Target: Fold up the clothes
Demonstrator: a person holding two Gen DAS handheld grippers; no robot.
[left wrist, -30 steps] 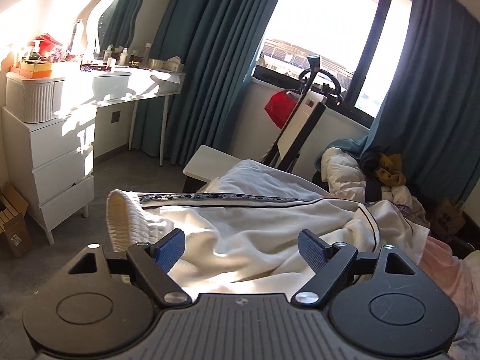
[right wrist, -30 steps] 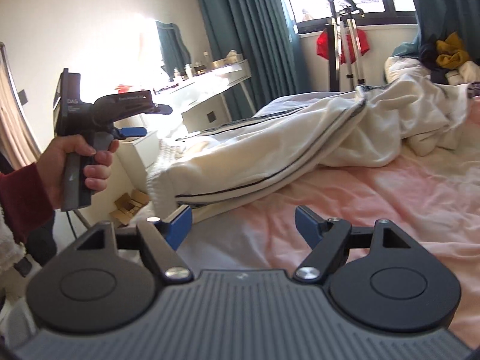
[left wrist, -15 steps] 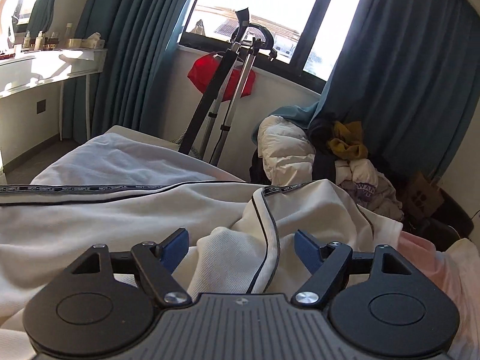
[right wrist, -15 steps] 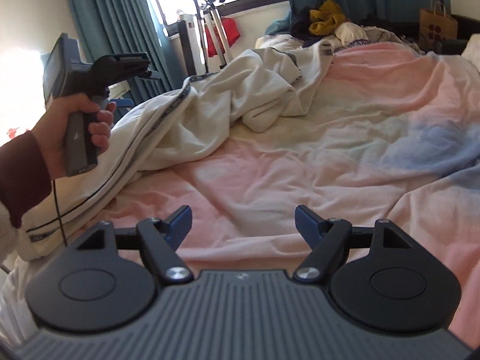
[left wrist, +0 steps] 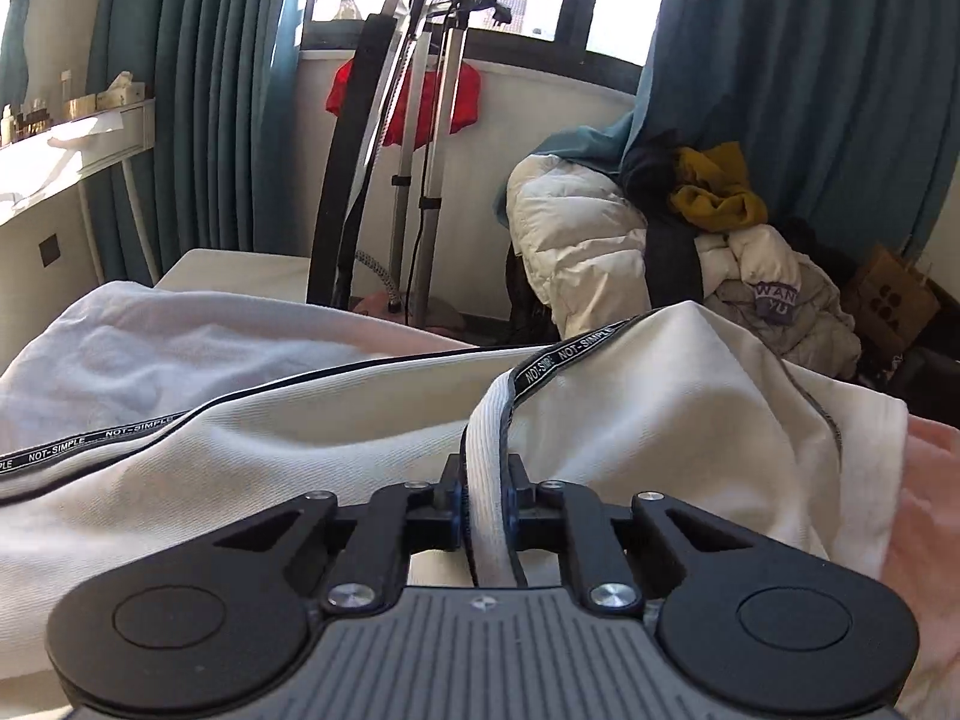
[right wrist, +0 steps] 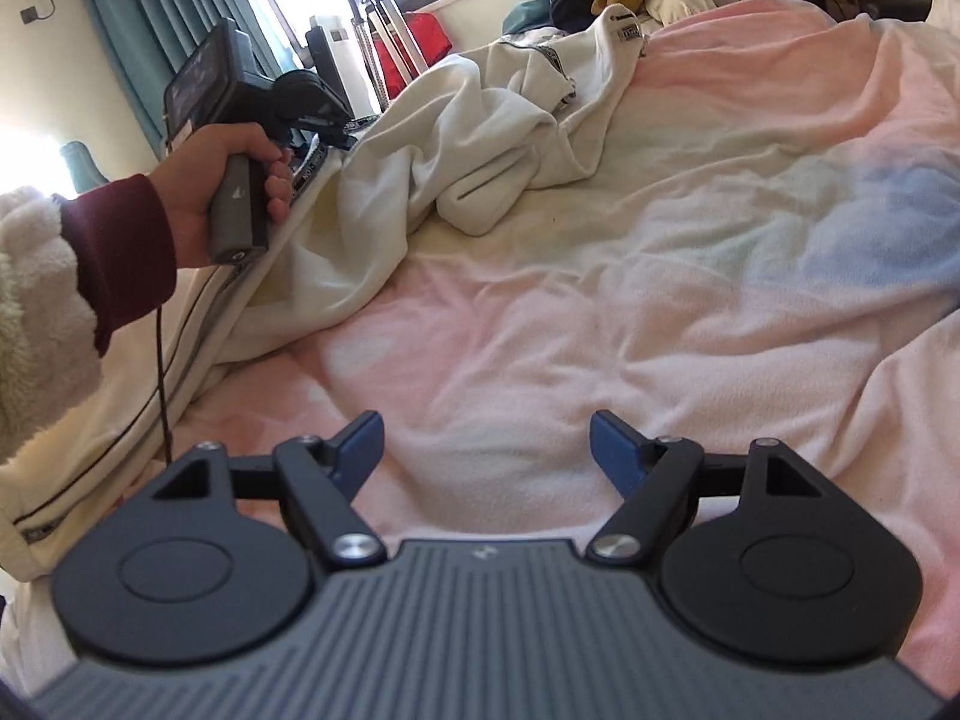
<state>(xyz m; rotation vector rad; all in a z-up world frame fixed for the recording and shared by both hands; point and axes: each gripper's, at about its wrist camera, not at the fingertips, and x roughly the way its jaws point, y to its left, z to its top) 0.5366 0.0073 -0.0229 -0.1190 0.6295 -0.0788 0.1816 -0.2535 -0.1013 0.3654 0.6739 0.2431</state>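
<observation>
Maroon sleeve (right wrist: pixel 123 252) — fleecy white cuff (right wrist: pixel 30 306).

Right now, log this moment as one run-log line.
left gripper: shut on garment trim | right gripper: open, empty, over bedsheet | fold: not begun

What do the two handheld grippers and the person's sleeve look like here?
Both grippers, left gripper and right gripper, have black linkages, silver screws, round black discs, a ribbed grey body and blue finger pads. The left unit has a grey handle with a dark cable. Sleeve: maroon cuff under cream fleece.
</observation>
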